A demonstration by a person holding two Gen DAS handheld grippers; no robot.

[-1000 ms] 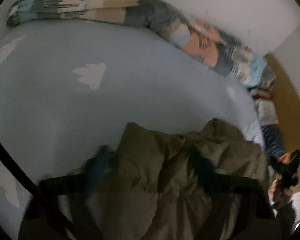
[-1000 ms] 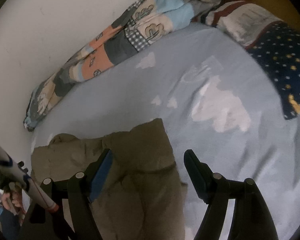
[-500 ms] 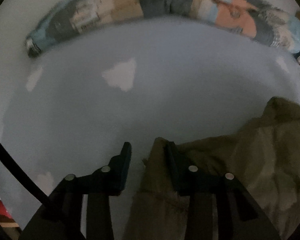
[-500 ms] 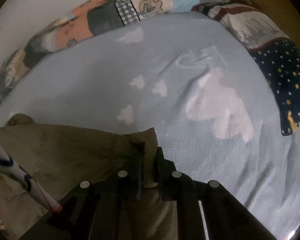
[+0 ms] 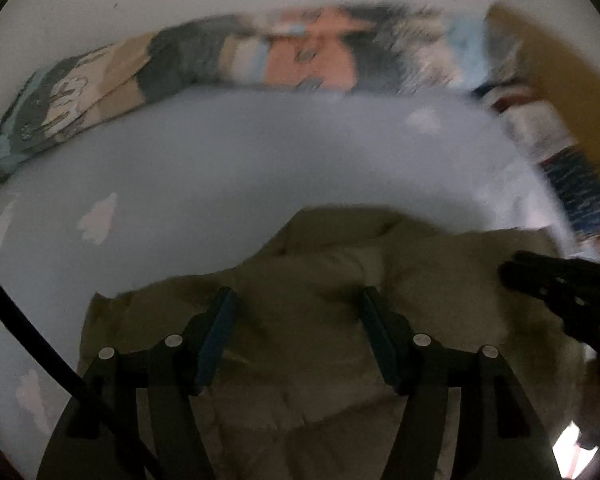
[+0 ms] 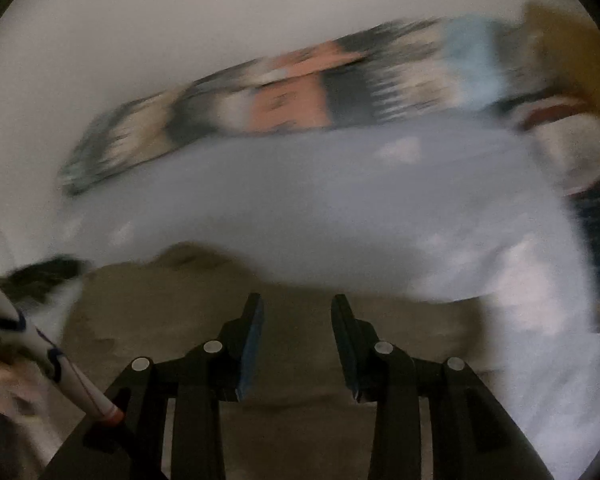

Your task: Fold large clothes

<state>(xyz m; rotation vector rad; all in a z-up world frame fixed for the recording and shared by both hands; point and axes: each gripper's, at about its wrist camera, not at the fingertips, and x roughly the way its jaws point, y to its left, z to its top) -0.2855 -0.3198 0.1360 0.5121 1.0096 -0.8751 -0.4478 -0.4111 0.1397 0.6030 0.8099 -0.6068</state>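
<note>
Both hand-held grippers, left (image 5: 294, 340) and right (image 6: 296, 344), just opened, empty above the olive jacket (image 5: 320, 280): soft, puffy, light; pinch its edges.

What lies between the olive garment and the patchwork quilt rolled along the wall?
Only bare blue bed sheet with white cloud prints separates the olive garment from the patchwork quilt; nothing else rests there. The left wrist view shows it most clearly, the right wrist view more blurred.

Garment (image 5: 340, 280) lies on bedsheet (image 5: 260, 160), rolled blanket (image 5: 228, 56) behind.
</note>
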